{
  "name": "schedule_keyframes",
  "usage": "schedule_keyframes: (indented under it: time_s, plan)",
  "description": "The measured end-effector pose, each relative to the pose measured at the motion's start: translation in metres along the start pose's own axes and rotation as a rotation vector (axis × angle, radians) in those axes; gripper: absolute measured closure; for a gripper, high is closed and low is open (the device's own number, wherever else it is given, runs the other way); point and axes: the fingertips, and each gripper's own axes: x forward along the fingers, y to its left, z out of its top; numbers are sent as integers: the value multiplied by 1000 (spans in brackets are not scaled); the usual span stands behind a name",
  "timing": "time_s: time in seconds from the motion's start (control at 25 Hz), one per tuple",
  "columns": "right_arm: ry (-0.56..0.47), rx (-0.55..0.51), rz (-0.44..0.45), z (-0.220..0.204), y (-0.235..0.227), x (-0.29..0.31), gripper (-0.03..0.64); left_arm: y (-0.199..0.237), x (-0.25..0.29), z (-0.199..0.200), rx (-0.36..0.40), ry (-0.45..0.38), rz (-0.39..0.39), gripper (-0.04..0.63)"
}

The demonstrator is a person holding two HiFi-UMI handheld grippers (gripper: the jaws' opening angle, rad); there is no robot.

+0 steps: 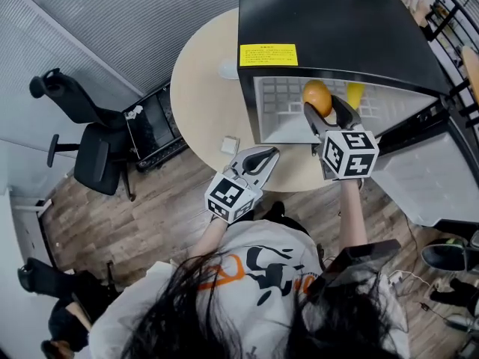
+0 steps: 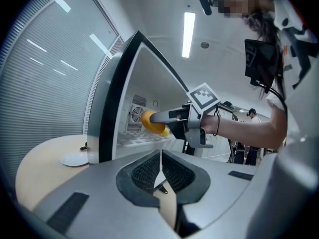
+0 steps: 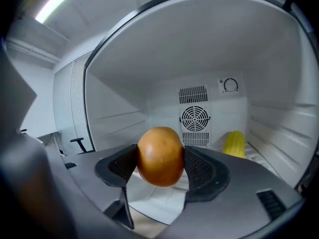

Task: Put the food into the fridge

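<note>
Our right hand-held gripper (image 3: pixel 160 167) clamps an orange (image 3: pixel 160 153) inside the fridge (image 3: pixel 214 54). Our left hand-held gripper (image 2: pixel 160 156) is closed, empty. Released high, the fruit may roll out.

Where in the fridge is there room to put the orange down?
The white shelf is bare at the left and middle, beneath the orange held by the right gripper. The back right corner is crowded: a yellow food lies there.
</note>
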Motion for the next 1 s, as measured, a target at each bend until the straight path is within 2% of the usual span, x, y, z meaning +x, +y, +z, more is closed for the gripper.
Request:
schedule_keyframes:
  time_s: [0.12,0.4,0.72,1.0]
  plan:
    - [14,-40,21,4,5,15,313,4,0,1,0,-3,15,584]
    - [34,-55,70,9,17,53,313,15,-4,1,-10,-6,64,584]
    - [75,-160,78,8,31,84,313,24,-13,-1,-20,-3,111,584]
    - [88,-179,74,-2,36,92,313,28,-18,-4,-28,1,129,584]
